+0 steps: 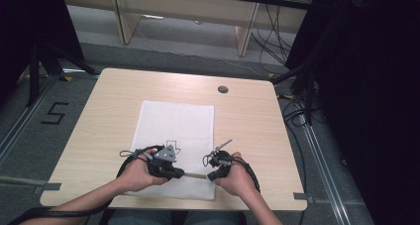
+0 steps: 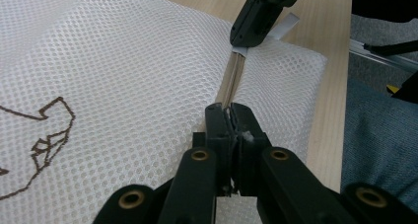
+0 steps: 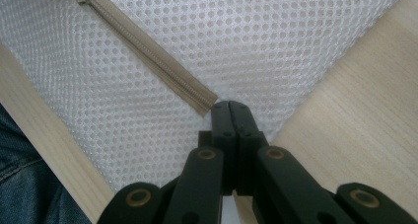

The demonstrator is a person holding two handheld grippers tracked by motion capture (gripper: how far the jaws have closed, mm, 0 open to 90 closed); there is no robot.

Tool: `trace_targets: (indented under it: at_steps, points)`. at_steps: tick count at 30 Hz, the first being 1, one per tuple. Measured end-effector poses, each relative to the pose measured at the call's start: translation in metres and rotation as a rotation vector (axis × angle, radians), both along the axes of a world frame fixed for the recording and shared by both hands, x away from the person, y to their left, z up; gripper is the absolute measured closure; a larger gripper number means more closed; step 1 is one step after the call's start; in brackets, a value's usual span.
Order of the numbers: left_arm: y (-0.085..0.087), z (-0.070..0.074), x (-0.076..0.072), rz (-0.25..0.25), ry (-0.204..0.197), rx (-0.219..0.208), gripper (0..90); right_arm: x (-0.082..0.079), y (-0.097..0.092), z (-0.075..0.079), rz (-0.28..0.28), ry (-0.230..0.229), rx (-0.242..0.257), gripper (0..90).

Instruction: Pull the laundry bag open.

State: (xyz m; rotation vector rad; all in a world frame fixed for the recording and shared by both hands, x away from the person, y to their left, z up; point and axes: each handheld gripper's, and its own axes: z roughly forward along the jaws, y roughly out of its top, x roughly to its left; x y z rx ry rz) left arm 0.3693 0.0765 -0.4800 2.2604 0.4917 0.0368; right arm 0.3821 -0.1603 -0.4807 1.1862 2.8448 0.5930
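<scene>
Mesh bag (image 1: 174, 136), white, zippered: lies flat on the worktop (image 1: 247, 121), zipper (image 3: 148, 54) along its near edge. Left claw (image 2: 230, 116) pinching the zipper pull; right claw (image 3: 230, 108) pressed together on the bag's zipper-end corner. Handling advice: keep the corner anchored, draw the pull straight along the track, mesh held taut.

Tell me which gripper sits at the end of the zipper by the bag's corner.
The right gripper: its shut fingers meet the zipper end near the mesh bag corner. The left gripper is clamped partway along the zipper.
</scene>
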Motion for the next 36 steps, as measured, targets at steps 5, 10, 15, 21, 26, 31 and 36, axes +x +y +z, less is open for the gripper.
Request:
trace_targets:
  at_steps: [5,10,15,21,26,31,36]
  points:
    - [0.000,0.000,-0.002,0.016,0.011,-0.003,87.2,0.000,0.000,0.000,0.000,-0.002,-0.001,90.0]
    - [0.003,0.000,-0.002,0.015,0.008,-0.003,87.2,0.000,0.000,0.000,-0.003,0.000,0.000,90.0]
    - [0.009,0.000,-0.001,0.016,0.005,-0.003,87.2,-0.001,0.001,0.001,-0.017,0.013,0.001,90.0]
    - [0.012,0.001,-0.002,0.020,0.003,-0.007,87.1,0.000,0.000,0.000,-0.001,-0.001,0.000,90.0]
    - [0.012,0.001,-0.001,0.018,0.002,0.004,87.2,-0.001,0.001,0.001,-0.019,0.013,0.002,90.0]
    - [0.012,0.001,-0.001,0.016,0.003,0.000,87.2,-0.001,0.001,0.001,-0.019,0.014,0.001,90.0]
    - [0.013,0.001,-0.001,0.015,0.006,-0.002,87.2,-0.001,0.001,0.000,-0.019,0.014,0.003,90.0]
